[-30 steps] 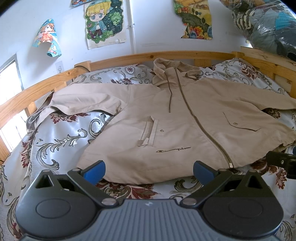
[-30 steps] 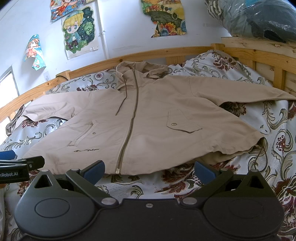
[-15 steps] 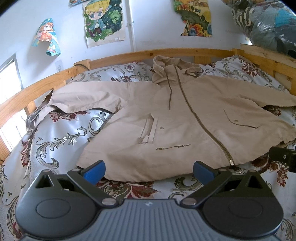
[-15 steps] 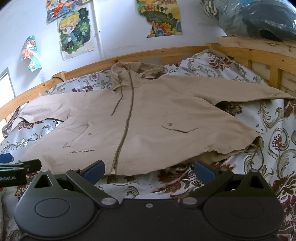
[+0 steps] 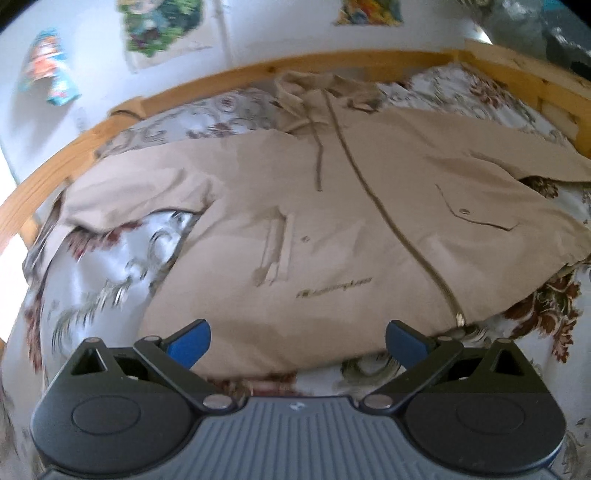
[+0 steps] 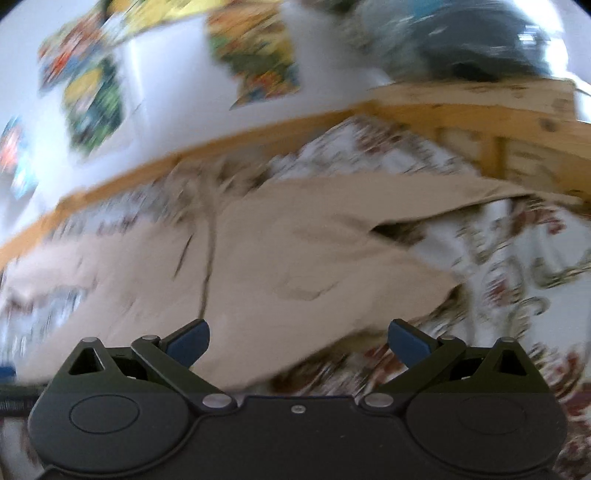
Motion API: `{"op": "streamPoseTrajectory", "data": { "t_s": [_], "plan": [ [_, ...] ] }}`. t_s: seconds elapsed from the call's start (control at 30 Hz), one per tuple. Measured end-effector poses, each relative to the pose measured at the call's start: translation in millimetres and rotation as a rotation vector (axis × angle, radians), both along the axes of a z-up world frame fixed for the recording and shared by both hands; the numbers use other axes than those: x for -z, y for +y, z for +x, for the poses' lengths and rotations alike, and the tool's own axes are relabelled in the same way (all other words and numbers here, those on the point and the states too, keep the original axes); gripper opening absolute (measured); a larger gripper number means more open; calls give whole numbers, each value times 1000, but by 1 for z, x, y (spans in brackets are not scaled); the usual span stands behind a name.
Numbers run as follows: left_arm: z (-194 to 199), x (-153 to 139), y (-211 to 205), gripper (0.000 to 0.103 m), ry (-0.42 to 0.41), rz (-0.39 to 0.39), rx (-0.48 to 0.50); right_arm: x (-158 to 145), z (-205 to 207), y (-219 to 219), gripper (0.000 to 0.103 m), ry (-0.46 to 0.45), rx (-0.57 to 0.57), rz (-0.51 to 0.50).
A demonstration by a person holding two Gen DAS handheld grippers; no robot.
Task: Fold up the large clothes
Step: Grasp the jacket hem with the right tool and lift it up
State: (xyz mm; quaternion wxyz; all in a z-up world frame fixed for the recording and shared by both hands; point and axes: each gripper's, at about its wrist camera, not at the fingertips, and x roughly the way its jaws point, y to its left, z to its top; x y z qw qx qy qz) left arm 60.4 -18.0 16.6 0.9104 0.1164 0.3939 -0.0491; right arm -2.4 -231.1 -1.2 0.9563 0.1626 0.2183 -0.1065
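A beige hooded zip jacket [image 5: 332, 229] lies spread face up on the floral bedspread [image 5: 110, 266], hood toward the headboard, sleeves out to both sides. My left gripper [image 5: 297, 341] is open and empty, just above the jacket's bottom hem on its left half. The jacket also shows, blurred, in the right wrist view [image 6: 258, 266]. My right gripper [image 6: 297, 341] is open and empty, over the hem on the jacket's right half.
A wooden bed frame [image 5: 295, 70] runs round the far and right sides [image 6: 498, 122]. Posters hang on the white wall [image 5: 162, 33]. A pile of bagged dark clothes [image 6: 461, 40] sits above the right rail.
Both grippers have moved forward and down toward the jacket's hem. The right one swings to the right, blurring its view. Both stay open.
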Motion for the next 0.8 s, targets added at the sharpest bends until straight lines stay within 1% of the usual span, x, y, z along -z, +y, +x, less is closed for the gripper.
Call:
{"op": "streamPoseTrajectory", "data": {
  "t_s": [0.07, 0.13, 0.2, 0.3, 0.4, 0.47, 0.57, 0.67, 0.73, 0.8],
  "plan": [
    [22, -18, -7, 102, 54, 13, 71, -13, -4, -26, 102, -32, 72, 26],
    [41, -36, -13, 102, 72, 17, 118, -23, -12, -57, 102, -61, 142, 20],
    [57, -50, -19, 102, 56, 4, 131, -29, -14, -89, 102, -79, 204, 13],
    [77, -58, -30, 102, -7, -27, 145, -31, -8, -139, 102, -85, 318, 42],
    [93, -49, -42, 102, -69, -53, 163, -27, 9, -180, 101, -107, 399, 89],
    [101, -38, -45, 102, -69, -72, 179, -20, 26, -207, 100, -105, 454, 119],
    [108, -18, -42, 102, -39, -94, 182, -8, 54, -238, 97, -88, 554, 159],
    [110, 0, -27, 102, 7, -95, 180, 7, 76, -266, 94, -53, 678, 204],
    [110, 10, -15, 102, 26, -81, 177, 17, 85, -279, 93, -32, 757, 233],
    [110, 17, -4, 102, 40, -57, 168, 25, 91, -286, 92, -20, 826, 240]
  ]
}}
